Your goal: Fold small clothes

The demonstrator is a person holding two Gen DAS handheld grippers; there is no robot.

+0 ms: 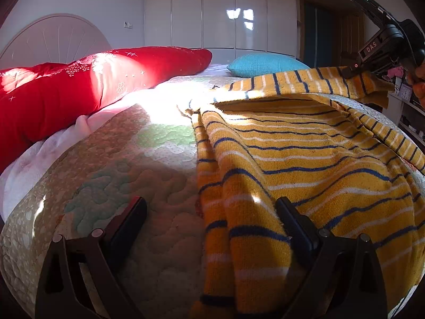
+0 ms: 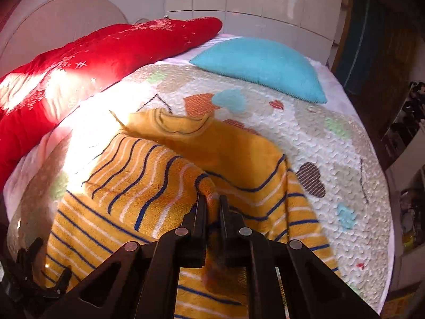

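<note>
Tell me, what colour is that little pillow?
Turquoise blue pillow, clearest in the right wrist view.

The left black two-finger gripper (image 1: 211, 212) has flat, dark rectangular pads on angled plastic link arms, each joint pinned by a round silver screw. The right black two-finger gripper (image 2: 212, 204) is built alike, with four silver pivot screws. Seen from the left wrist, its body bears a white label, perhaps reading "DAS", beside small red and green lights.

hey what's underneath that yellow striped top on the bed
The yellow striped top lies on a quilted bedspread printed with pastel shapes and hearts. The quilt shows around it; whatever lies beneath the fabric is hidden. The right tongs pinch its raised edge.
</note>
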